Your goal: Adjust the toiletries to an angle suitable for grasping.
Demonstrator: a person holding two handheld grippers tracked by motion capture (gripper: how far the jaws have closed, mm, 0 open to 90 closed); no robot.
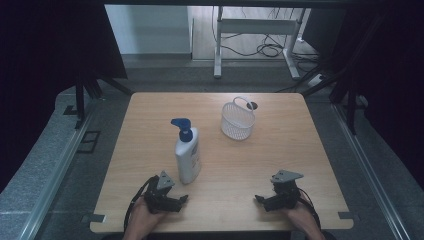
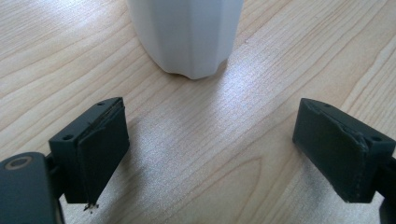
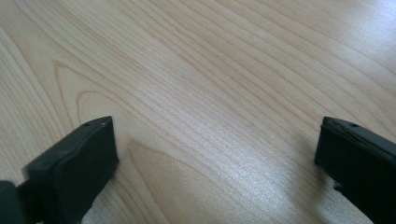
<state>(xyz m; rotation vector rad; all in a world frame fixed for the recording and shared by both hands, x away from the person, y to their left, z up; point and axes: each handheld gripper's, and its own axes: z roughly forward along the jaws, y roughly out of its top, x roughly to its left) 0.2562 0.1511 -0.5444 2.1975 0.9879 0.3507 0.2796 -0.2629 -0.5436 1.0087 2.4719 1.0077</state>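
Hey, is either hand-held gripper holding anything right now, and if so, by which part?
Nothing is held. The left hand-held gripper stands open just short of the white pump bottle; the right hand-held gripper is open over bare table.

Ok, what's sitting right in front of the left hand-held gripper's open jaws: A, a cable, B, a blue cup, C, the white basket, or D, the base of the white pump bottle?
D: the left gripper view shows the white pump bottle standing just beyond the open left hand-held gripper, not touching its jaws.

Your high view looks down over the table (image 1: 215,107); your gripper views skim its wood closely, left facing the bottle (image 2: 187,32).
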